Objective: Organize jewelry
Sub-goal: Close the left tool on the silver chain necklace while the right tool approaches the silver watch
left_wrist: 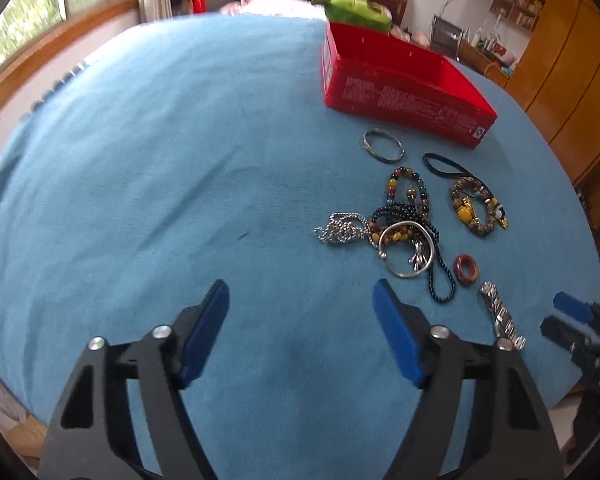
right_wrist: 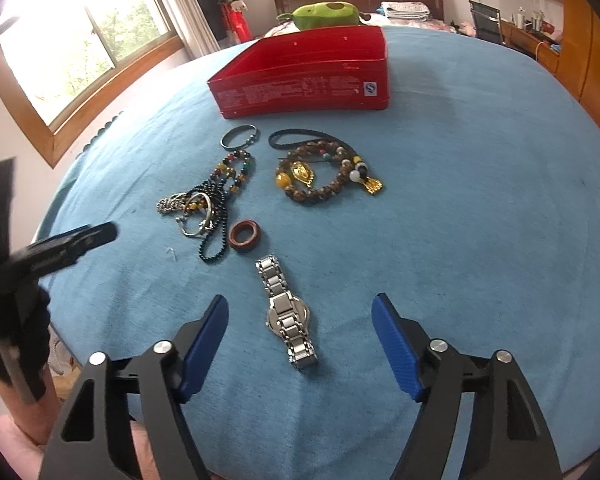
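A red open box [right_wrist: 300, 80] stands at the far side of the blue cloth [left_wrist: 140, 160]. In front of it lies jewelry: a silver bangle [right_wrist: 240, 136], a black band [right_wrist: 292, 138], a brown bead bracelet with a gold pendant [right_wrist: 324, 176], a tangle of beads and chain [left_wrist: 396, 224], and a red-brown ring [right_wrist: 246, 236]. A steel watch [right_wrist: 288, 312] lies flat between the fingers of my right gripper [right_wrist: 300, 304], which is open; its pads do not touch the watch. My left gripper [left_wrist: 300, 292] is open over bare cloth, left of the tangle.
A green plush toy [right_wrist: 324, 12] sits behind the box. The cloth's near edge drops off just below both grippers. A window [right_wrist: 80, 40] is on the left and wooden cabinets [left_wrist: 560, 80] on the right. A person's hand [right_wrist: 16, 420] holds the left gripper.
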`<state>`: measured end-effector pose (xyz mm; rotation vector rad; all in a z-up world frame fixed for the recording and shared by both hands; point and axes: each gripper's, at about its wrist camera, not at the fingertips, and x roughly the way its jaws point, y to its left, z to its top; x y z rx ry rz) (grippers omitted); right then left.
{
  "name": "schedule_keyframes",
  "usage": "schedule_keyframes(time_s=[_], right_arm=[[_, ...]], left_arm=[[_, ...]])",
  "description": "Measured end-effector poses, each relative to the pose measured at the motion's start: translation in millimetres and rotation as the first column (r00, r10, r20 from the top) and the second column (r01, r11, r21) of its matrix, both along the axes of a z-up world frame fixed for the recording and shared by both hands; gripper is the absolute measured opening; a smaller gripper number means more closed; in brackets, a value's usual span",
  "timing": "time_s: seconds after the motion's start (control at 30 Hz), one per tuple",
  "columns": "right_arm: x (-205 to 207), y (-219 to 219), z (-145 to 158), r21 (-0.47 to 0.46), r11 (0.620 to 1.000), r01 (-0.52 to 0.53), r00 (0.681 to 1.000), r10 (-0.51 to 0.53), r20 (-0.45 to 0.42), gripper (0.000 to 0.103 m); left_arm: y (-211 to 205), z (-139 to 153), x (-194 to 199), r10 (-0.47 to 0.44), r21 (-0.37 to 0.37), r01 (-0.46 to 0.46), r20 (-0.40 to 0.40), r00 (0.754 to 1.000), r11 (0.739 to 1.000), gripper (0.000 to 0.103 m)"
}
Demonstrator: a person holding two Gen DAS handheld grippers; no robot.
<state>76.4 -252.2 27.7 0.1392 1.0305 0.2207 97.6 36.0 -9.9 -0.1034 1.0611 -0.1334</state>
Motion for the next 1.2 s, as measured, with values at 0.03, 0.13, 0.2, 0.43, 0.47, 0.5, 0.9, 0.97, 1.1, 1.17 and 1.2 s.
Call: schedule_keyframes(time_s=[0.03, 0.13, 0.2, 0.43, 0.47, 0.5, 0.9, 0.97, 1.1, 1.17, 1.2], right_arm=[[2, 0, -1, -0.001, 1.0, 0.0, 1.0, 0.0, -0.001, 0.073], [6, 1, -2, -0.005, 1.0, -0.001, 1.0, 0.001, -0.007, 0.073], [10, 1, -4, -0.006, 1.0, 0.001, 1.0, -0.001, -0.014, 0.073], [18, 0, -10, -0.008, 1.0, 0.007, 1.0, -0.007, -0.03, 0.073], [19, 0, -11, -0.008, 1.0, 0.006, 0.999, -0.006, -0.033, 0.073], [21, 0, -12, -0.008, 1.0, 0.005, 0.999, -0.005, -0.035, 0.073], [29, 3, -19, -0.012, 1.0, 0.007, 0.999, -0.007, -0.05, 0.073], [29, 3, -19, -0.015, 1.0, 0.004, 0.999, -0.005, -0.051, 0.072], [28, 2, -19, -0.011, 1.0, -0.002, 0.998, 0.002, -0.059, 0.065], [28, 0, -18, -0.006, 1.0, -0.002, 0.998, 0.002, -0.061, 0.063], [27, 0, -17, -0.004, 1.0, -0.004, 0.998, 0.004, -0.061, 0.063]], left_arm=[[0, -3, 8, -0.006, -0.016, 0.006, -0.017, 1.0, 1.0, 0.071], [-4, -11, 28, -0.024, -0.04, 0.022, -0.06, 0.998, 0.999, 0.068], [-9, -17, 40, -0.039, -0.057, 0.034, -0.089, 0.995, 0.998, 0.066], [-25, -32, 65, -0.067, -0.059, 0.06, -0.139, 0.988, 0.996, 0.055], [-27, -32, 65, -0.069, -0.052, 0.063, -0.136, 0.988, 0.997, 0.055], [-29, -32, 66, -0.071, -0.046, 0.066, -0.133, 0.988, 0.997, 0.054], [-35, -35, 69, -0.104, -0.069, 0.096, -0.124, 0.987, 0.993, 0.013], [-32, -34, 69, -0.101, -0.093, 0.091, -0.115, 0.988, 0.992, 0.012], [-17, -22, 57, -0.08, -0.141, 0.069, -0.073, 0.994, 0.988, 0.011], [-12, -9, 46, -0.07, -0.151, 0.064, -0.033, 0.997, 0.986, 0.011], [-11, -4, 42, -0.069, -0.154, 0.065, -0.019, 0.997, 0.986, 0.011]])
